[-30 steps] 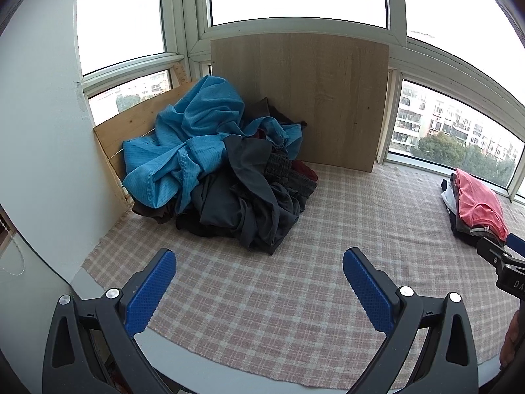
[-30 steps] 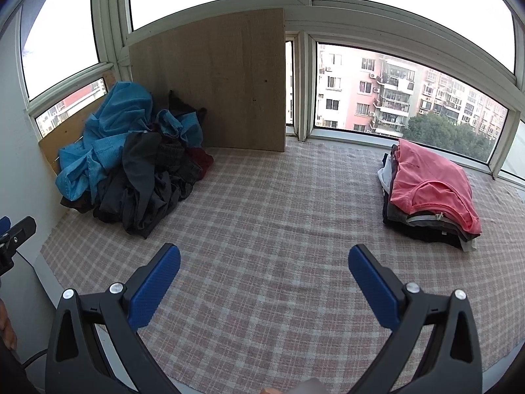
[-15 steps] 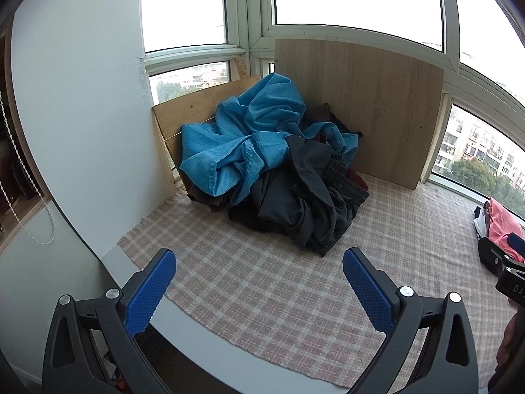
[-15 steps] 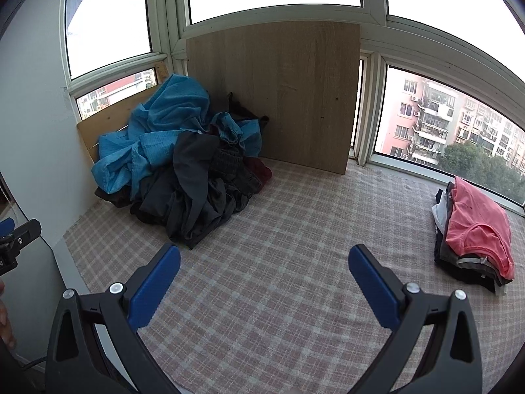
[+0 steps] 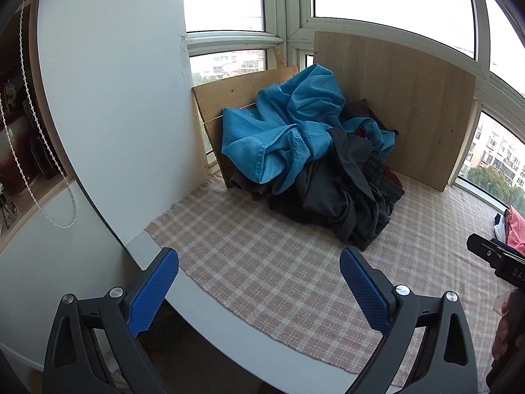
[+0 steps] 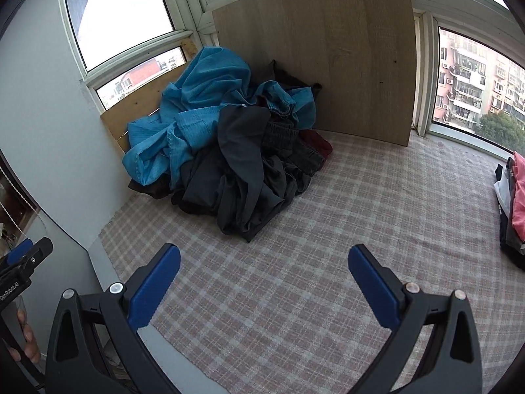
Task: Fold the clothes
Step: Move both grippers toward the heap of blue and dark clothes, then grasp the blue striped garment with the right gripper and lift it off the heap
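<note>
Your left tool (image 5: 259, 282) hangs above the near left edge of the desk (image 5: 229, 325) with its blue pads (image 5: 152, 290) spread wide apart and nothing between them. Your right tool (image 6: 264, 279) sits just beside it, a little further in over the checked cloth (image 6: 328, 256), and its pads (image 6: 374, 287) are equally wide apart and empty. Neither tool touches any fabric.

The unfolded clothes pile (image 6: 229, 151) lies in the far left corner of the desk, leaning against two wooden boards (image 6: 328, 52) that stand in front of the windows. A crumpled blue garment (image 5: 288, 131) makes up the top and left of the heap. Dark grey garments (image 5: 341, 197) spill out from under it toward you, and a bit of dark red fabric (image 6: 316, 142) shows at the pile's right edge. The pile is well ahead of both tools, with bare checked cloth in between.

At the far right edge of the desk, a folded stack (image 6: 512, 203) stands well apart from the pile, topped by a pink garment (image 6: 520, 197); only part of it is in view. Your fingers show at the frame edges, gripping each handle.
</note>
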Demonstrator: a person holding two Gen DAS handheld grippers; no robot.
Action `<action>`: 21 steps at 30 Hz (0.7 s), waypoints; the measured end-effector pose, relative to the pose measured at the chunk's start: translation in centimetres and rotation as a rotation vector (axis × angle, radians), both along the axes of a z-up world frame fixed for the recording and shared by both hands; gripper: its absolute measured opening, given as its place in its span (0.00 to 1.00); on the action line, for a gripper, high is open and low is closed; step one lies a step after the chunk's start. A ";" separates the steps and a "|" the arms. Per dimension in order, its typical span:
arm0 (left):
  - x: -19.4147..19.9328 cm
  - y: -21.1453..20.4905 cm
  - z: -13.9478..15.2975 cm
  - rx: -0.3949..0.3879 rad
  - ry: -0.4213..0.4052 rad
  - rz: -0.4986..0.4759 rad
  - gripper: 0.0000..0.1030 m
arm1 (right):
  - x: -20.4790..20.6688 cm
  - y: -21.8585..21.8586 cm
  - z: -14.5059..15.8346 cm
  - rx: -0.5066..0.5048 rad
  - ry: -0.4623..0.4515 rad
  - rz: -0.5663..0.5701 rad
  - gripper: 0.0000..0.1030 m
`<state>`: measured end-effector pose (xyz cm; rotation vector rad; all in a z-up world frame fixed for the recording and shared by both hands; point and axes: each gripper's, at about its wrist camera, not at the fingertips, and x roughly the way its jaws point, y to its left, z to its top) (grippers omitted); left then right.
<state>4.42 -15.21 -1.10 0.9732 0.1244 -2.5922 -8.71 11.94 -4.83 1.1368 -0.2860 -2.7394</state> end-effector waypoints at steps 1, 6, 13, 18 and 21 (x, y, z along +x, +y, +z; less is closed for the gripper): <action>-0.3 -0.6 -0.2 -0.002 -0.005 0.005 0.87 | -0.4 -0.3 0.0 -0.005 0.011 -0.003 1.00; -2.8 -3.9 -1.4 0.041 -0.028 -0.046 0.83 | -2.9 -2.9 0.7 0.006 0.103 -0.045 1.00; -7.3 -9.3 -1.9 0.059 -0.011 -0.083 0.77 | -12.2 -10.0 2.0 0.077 0.119 0.010 1.00; -10.4 -12.2 -1.9 0.021 -0.015 -0.113 0.66 | -20.2 -15.4 1.9 0.133 0.113 0.061 1.00; -12.0 -13.8 -2.2 0.044 -0.015 -0.128 0.68 | -24.3 -18.1 1.1 0.153 0.090 0.102 1.00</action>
